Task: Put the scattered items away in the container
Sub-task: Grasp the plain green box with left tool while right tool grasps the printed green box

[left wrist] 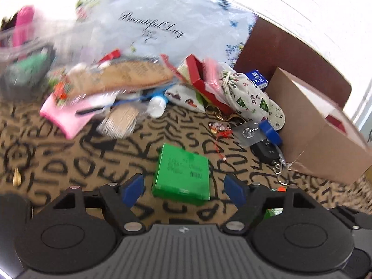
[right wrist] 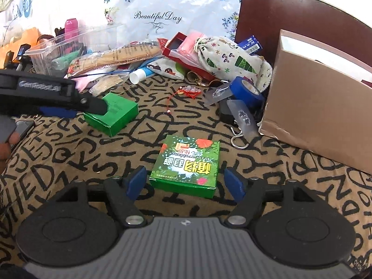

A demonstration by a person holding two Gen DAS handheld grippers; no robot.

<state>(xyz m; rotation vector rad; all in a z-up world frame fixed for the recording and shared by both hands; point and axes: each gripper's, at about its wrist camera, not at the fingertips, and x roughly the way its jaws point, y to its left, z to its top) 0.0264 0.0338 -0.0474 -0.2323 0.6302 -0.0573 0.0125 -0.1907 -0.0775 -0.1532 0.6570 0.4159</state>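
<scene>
My left gripper (left wrist: 183,189) is open, its blue pads either side of a plain green box (left wrist: 182,171) on the letter-patterned cloth; the same box (right wrist: 111,114) and left gripper (right wrist: 76,107) show in the right wrist view. My right gripper (right wrist: 186,183) is open around the near end of a green box with leaf print (right wrist: 188,162). The clear plastic container (right wrist: 69,46) stands at the far left, holding a green item. A blue tape roll (right wrist: 246,90), a white tube (right wrist: 139,74) and a printed cloth pouch (right wrist: 230,58) lie scattered.
A brown cardboard box (right wrist: 313,102) stands at the right. A pile of packets, a red box (right wrist: 176,46) and a pink bottle (right wrist: 71,28) sit at the back. A black key fob with hook (left wrist: 267,151) lies by the cardboard box.
</scene>
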